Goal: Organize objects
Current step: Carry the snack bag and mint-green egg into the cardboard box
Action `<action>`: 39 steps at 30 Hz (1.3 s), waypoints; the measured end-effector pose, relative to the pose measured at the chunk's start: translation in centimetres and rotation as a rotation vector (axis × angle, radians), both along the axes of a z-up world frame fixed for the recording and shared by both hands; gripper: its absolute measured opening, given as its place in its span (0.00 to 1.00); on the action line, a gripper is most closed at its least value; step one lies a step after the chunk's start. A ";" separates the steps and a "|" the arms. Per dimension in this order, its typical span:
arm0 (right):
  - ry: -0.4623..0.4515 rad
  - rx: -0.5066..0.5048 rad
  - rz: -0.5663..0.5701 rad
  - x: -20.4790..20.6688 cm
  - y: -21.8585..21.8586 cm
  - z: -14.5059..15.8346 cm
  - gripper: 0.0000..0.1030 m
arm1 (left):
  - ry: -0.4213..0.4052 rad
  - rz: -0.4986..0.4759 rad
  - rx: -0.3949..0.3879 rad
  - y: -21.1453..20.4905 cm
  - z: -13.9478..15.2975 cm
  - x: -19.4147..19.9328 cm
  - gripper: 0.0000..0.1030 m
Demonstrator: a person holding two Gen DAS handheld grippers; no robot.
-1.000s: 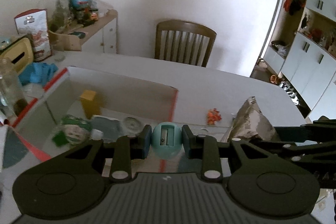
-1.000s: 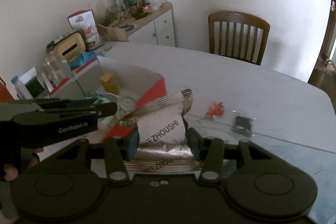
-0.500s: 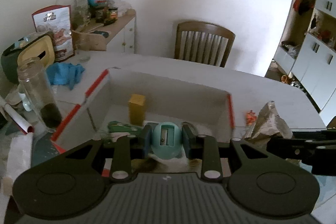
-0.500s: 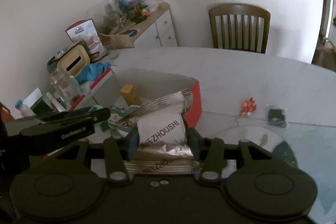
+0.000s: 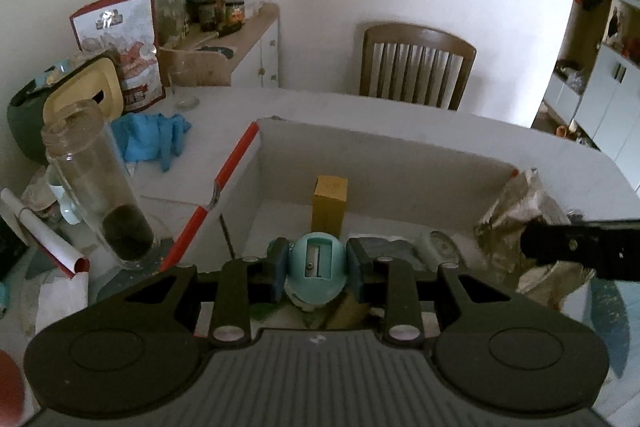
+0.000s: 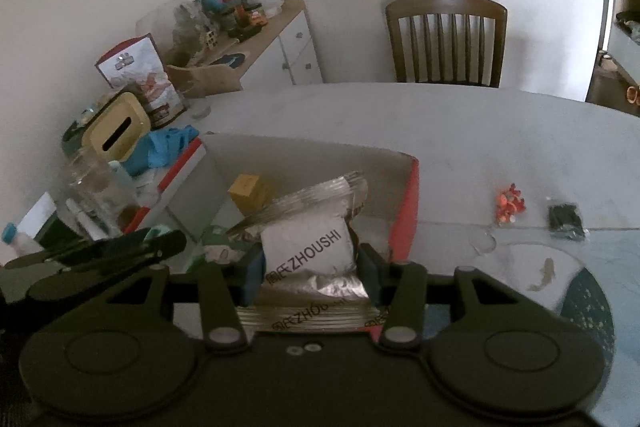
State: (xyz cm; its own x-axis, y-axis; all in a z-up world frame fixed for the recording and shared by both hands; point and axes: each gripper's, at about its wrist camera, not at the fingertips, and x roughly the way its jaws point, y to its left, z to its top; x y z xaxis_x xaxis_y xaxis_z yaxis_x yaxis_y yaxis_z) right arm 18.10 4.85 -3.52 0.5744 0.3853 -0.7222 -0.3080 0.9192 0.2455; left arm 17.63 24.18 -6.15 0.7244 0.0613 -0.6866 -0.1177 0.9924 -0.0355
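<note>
Two tongs hover over the white cardboard box [image 5: 400, 163]: left tongs [image 5: 317, 269] clamp a teal egg-shaped pencil sharpener [image 5: 317, 267], right tongs [image 6: 310, 267] pinch a crinkled silver foil packet [image 6: 308, 247]; releasing off-centre could drop either outside.

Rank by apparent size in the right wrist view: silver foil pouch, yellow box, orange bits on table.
1. Silver foil pouch, though it is closest to the camera, which inflates it.
2. Small yellow cardboard box.
3. Cluster of orange bits.

Open-topped cardboard box [image 5: 400, 155]: entry from above is free. Inside, an upright yellow carton [image 5: 330, 207] stands at the far middle; floor left of it bare, right of it cluttered. Glass jar [image 5: 96, 187] crowds the box's left wall. Tabletop [image 6: 460, 131] right of the box open, except red clips [image 6: 509, 203] and a black packet [image 6: 566, 221].
</note>
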 end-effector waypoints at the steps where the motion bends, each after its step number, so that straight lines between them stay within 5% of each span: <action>1: -0.001 -0.008 -0.004 0.3 0.3 -0.2 0.46 | 0.006 0.000 0.003 0.1 -0.3 0.3 0.30; 20: 0.016 -0.158 0.028 4.9 5.2 -5.0 0.46 | 0.138 -0.096 0.052 -0.7 -5.0 4.4 0.30; 35: 0.010 -0.159 0.083 4.9 5.7 -4.9 0.58 | 0.218 -0.127 0.070 -1.3 -6.0 5.1 0.30; 39: -0.005 -0.148 0.090 4.8 5.6 -4.4 0.60 | 0.221 -0.134 0.045 -1.1 -5.8 5.0 0.42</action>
